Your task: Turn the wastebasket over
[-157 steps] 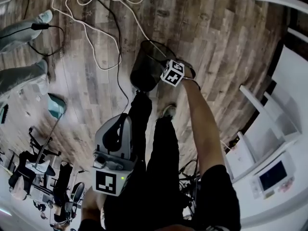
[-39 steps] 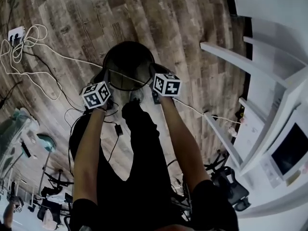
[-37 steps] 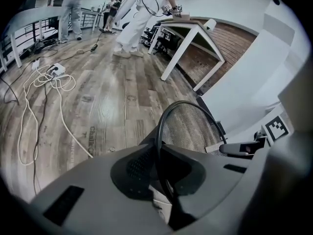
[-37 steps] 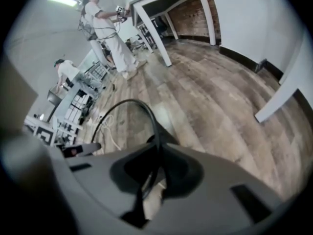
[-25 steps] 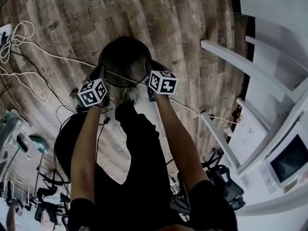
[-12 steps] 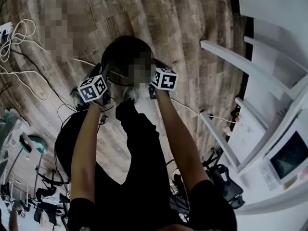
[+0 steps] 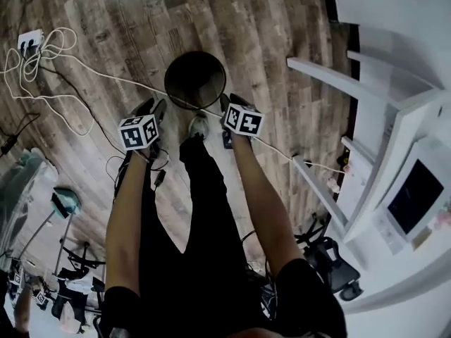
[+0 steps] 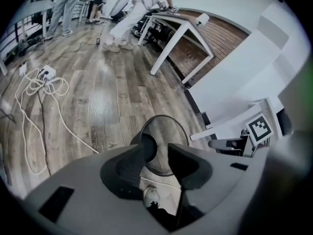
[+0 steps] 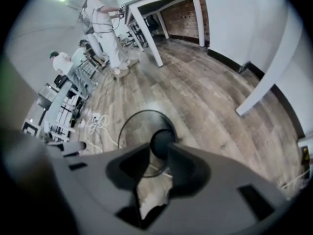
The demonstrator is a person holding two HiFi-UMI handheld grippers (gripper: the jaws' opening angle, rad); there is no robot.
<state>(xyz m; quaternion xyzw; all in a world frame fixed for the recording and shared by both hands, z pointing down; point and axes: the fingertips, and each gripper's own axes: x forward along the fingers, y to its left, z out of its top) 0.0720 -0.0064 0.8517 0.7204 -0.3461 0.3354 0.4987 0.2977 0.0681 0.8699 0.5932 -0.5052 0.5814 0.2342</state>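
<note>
Left gripper [image 7: 150, 109] hangs open and empty. The right gripper [image 7: 227, 104] is opening, with nothing pinched either. Just beyond both, lower down, the basket [image 7: 195, 80] stands upright on the plank floor [image 7: 282, 34], mouth up (round, black, see-through mesh under a thin rim), near a shoe [image 7: 199, 127].
</note>
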